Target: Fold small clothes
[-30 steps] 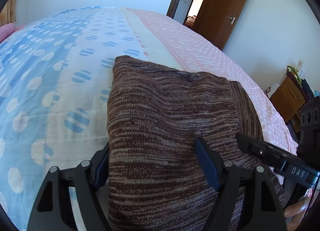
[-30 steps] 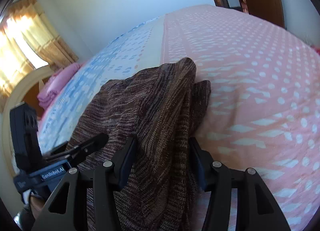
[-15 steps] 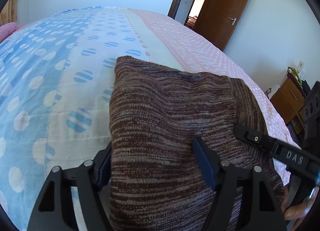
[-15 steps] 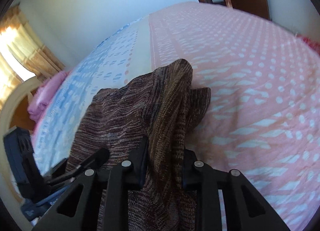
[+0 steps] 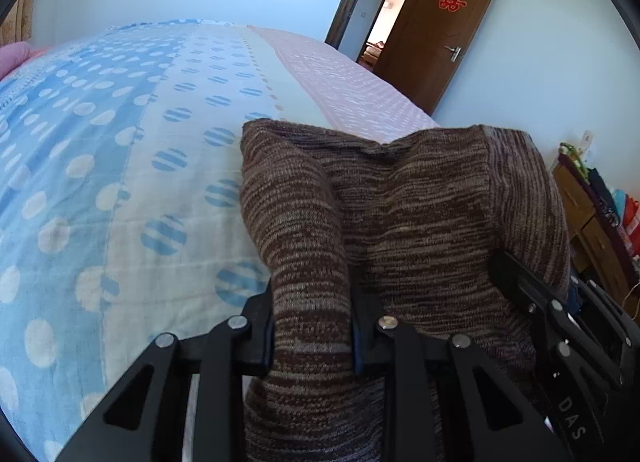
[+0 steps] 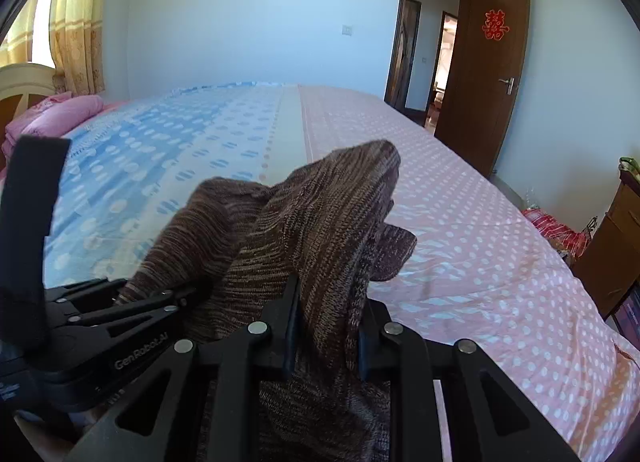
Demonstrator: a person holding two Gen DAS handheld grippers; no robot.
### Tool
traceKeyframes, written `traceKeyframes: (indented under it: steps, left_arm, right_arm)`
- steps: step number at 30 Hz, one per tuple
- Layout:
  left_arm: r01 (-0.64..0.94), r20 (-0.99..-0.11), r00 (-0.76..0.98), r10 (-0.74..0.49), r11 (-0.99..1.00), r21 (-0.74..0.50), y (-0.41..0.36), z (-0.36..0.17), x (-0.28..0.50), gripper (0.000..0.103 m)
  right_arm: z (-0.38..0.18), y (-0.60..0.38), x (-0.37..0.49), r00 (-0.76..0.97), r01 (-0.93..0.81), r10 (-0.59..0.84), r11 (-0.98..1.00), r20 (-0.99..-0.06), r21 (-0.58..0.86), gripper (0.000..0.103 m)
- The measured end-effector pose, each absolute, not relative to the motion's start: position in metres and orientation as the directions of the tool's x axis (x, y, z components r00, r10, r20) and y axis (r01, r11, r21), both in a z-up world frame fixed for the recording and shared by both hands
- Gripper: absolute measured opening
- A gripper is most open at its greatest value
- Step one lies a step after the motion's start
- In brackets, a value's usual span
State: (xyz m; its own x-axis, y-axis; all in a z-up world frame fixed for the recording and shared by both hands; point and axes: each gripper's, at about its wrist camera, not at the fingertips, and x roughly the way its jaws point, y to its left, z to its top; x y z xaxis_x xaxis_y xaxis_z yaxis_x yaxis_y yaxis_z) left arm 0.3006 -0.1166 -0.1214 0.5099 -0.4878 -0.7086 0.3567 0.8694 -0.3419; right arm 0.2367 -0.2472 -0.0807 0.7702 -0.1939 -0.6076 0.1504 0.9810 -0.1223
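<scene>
A brown striped knit garment [image 5: 404, 221] lies bunched on the bed and is lifted at its near edge. My left gripper [image 5: 312, 326] is shut on the garment's left near corner, with cloth pinched between its fingers. My right gripper [image 6: 328, 326] is shut on the garment [image 6: 320, 221] at its right near corner, and the cloth rises in a peak above it. Each gripper shows in the other's view: the right one [image 5: 560, 322] at the lower right, the left one [image 6: 100, 322] at the lower left.
The bed sheet is blue dotted on the left [image 5: 80, 181] and pink dotted on the right [image 6: 480, 242]. A pink pillow [image 6: 60, 117] lies at the head. A brown door [image 6: 488, 73] stands open. A wooden cabinet [image 5: 592, 221] stands beside the bed.
Both grippers have closed on the garment's near edge and lifted it. The flat cloth now bunches into raised folds. The right wrist view has risen and levelled.
</scene>
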Motion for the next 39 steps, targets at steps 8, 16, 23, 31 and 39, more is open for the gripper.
traceKeyframes:
  steps: [8,16,23,31,39]
  left_arm:
    - [0.410,-0.680,0.525,-0.512,0.852,-0.325,-0.117,-0.092,0.261,0.027]
    - [0.501,-0.632,0.507,-0.586,0.797,-0.337,-0.130,-0.058,0.217,0.027]
    - [0.571,-0.611,0.480,-0.629,0.753,-0.327,-0.158,-0.040,0.186,0.027]
    - [0.606,-0.610,0.452,-0.651,0.726,-0.325,-0.195,-0.040,0.168,0.027]
    - [0.608,-0.627,0.447,-0.638,0.731,-0.310,-0.235,-0.053,0.162,0.027]
  right_arm:
    - [-0.054,-0.251,0.190,0.794,0.172,-0.170,0.984,-0.583,-0.052,0.023]
    - [-0.024,-0.274,0.124,0.819,0.233,-0.192,0.973,-0.540,0.007,0.023]
    - [0.000,-0.298,0.070,0.825,0.291,-0.247,0.957,-0.508,0.007,0.023]
    - [0.007,-0.328,0.042,0.810,0.347,-0.304,0.938,-0.502,-0.008,0.023]
    - [-0.013,-0.370,0.050,0.777,0.384,-0.328,0.923,-0.537,-0.009,0.023]
